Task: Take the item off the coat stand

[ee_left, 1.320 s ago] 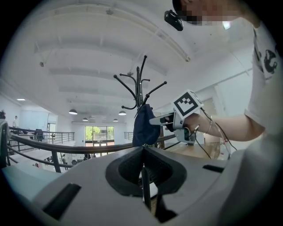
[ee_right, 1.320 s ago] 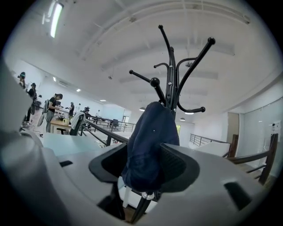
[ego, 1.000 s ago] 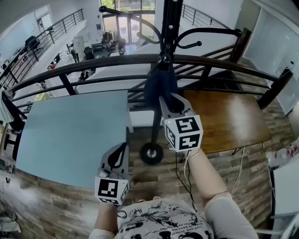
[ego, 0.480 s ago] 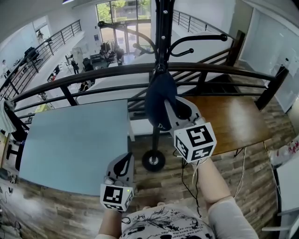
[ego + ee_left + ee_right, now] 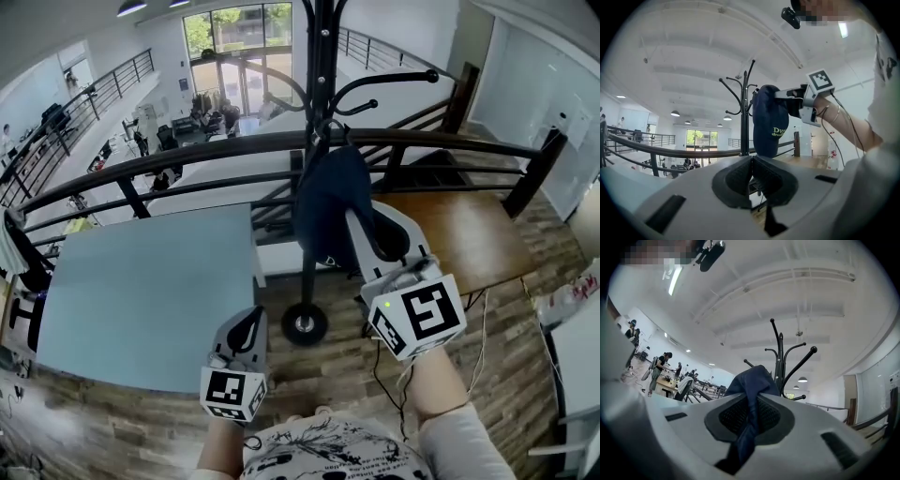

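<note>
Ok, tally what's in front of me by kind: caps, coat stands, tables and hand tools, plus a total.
Caps: 1, the navy cap, gripped by the right tool
Coat stands: 1, the coat stand
Tables: 2, the light blue table and the wooden table
Tools: 2, the left tool and the right tool
Total: 6

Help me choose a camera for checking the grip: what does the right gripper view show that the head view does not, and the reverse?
Only the right gripper view shows the pinch itself: navy cap fabric clamped between the fingers of the right gripper. Only the head view shows the coat stand's round base on the floor, the left gripper held low, and the light blue table. Both show the cap, the stand's hooks and the right gripper.
</note>
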The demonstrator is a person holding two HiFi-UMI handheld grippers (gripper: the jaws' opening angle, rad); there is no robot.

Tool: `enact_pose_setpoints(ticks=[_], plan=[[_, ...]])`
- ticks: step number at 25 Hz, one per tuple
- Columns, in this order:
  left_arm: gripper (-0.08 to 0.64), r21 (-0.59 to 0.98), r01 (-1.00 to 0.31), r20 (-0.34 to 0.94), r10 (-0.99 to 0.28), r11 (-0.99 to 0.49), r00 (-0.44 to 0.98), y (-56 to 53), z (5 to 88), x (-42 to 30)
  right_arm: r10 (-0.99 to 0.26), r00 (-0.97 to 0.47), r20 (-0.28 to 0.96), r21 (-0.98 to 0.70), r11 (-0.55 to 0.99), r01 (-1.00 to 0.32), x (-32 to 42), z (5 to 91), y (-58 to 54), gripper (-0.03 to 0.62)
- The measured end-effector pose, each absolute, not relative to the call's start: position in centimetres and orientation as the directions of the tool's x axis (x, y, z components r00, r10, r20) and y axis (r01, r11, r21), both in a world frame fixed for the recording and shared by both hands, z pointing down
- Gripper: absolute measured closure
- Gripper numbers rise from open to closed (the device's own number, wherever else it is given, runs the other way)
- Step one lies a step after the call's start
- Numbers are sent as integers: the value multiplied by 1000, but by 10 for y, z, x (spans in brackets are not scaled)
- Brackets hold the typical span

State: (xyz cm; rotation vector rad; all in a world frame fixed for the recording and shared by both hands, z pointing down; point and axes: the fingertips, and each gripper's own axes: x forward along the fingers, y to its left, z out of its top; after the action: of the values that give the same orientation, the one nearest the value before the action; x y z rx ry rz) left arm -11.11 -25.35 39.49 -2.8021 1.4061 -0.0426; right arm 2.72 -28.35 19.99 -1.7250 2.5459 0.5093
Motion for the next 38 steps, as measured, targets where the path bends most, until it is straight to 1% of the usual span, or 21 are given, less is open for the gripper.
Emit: enact_pose_setpoints(ticks=[4, 10, 16, 23, 27, 33, 38], plan=[[555, -22, -802, 9, -802, -597, 597, -254, 390, -112, -910, -379, -171, 211, 342, -916, 36, 223, -260, 568], [555, -32, -796, -13, -796, -605, 605, -261, 378, -109, -938, -335, -83, 141, 322, -936, 50, 292, -253, 566], [555, -48, -791, -17, -792, -609, 611, -264, 372, -102, -962, -259, -87, 99, 251, -963, 76, 350, -254, 566], [555, -49, -798, -15, -798, -601, 602, -271, 372, -100, -961, -271, -56, 94, 266, -960, 88, 409, -254, 566], [555, -50, -795, -11, -796, -604, 605, -272, 374, -96, -951, -301, -68, 128, 291, -948, 83, 415, -250, 566], [555, -44, -797, -14, -797, -603, 604, -272, 373, -92, -941, -319, -117, 183, 295, -938, 77, 388, -248, 566], [555, -50, -795, -19, -795, -604, 606, -273, 372, -89, -937, -332, -111, 192, 307, -932, 75, 381, -255, 568]])
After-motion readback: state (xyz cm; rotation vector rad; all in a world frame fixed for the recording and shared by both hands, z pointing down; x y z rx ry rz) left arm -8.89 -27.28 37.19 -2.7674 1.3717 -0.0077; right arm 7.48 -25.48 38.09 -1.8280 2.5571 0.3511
